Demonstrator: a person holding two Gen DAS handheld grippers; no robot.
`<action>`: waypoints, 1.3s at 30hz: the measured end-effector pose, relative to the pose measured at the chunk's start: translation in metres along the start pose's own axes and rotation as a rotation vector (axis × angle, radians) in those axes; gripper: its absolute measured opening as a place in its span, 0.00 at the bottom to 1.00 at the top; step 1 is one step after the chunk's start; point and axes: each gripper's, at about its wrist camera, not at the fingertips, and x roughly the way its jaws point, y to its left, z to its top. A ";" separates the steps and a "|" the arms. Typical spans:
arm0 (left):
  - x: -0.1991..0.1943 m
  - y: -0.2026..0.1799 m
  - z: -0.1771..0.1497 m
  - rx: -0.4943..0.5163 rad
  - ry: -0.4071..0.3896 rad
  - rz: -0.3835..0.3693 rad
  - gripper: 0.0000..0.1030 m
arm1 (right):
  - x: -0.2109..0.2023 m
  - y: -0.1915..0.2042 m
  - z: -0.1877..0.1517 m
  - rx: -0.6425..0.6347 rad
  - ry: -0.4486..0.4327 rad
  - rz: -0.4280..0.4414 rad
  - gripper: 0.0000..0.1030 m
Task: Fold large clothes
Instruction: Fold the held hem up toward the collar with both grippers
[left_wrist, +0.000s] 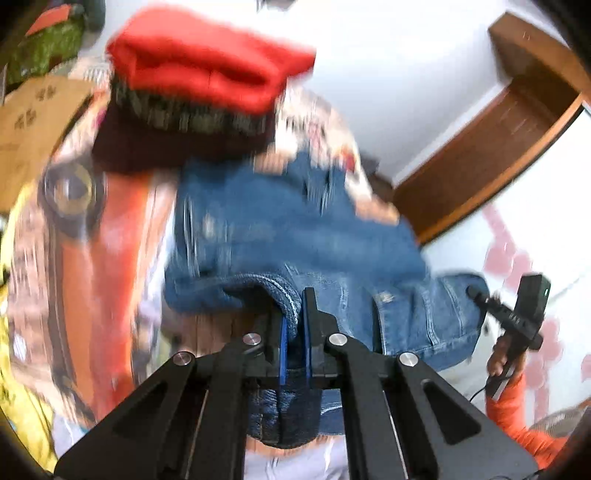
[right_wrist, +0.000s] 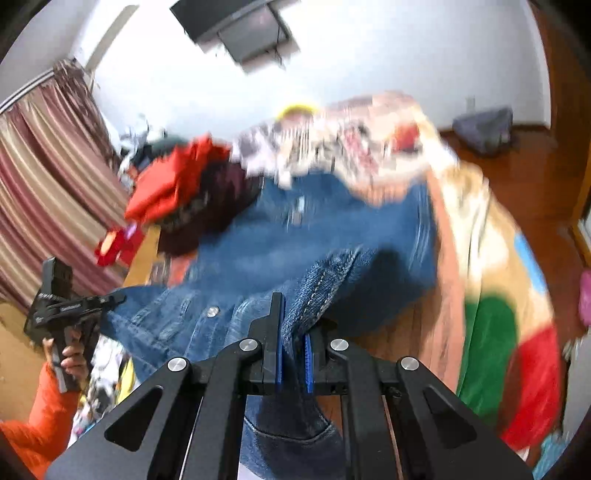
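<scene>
A blue denim jacket (left_wrist: 280, 229) lies spread over a bed with a colourful patterned cover (left_wrist: 92, 240). My left gripper (left_wrist: 294, 314) is shut on a stitched hem of the jacket, and denim hangs down between its blue pads. In the right wrist view the same jacket (right_wrist: 295, 236) stretches across the bed, and my right gripper (right_wrist: 293, 325) is shut on another thick seamed edge, lifted off the cover. Each view shows the other gripper at the side, held by a hand in an orange sleeve (left_wrist: 517, 417). The picture is blurred.
A stack of folded clothes, red on top of dark ones (left_wrist: 199, 74), sits at the far end of the bed, also seen as folded clothes (right_wrist: 177, 192). A wooden door frame (left_wrist: 498, 147), white wall, striped curtain (right_wrist: 48, 184) and wall-mounted dark screen (right_wrist: 236, 26) surround the bed.
</scene>
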 end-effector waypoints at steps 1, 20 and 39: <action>0.002 0.000 0.015 0.004 -0.028 0.014 0.05 | 0.003 -0.003 0.014 0.005 -0.027 -0.013 0.07; 0.142 0.097 0.068 -0.123 0.139 0.206 0.21 | 0.118 -0.082 0.046 0.080 0.164 -0.202 0.17; 0.101 0.001 -0.006 0.267 0.154 0.344 0.53 | 0.057 0.006 -0.006 -0.151 0.124 -0.214 0.48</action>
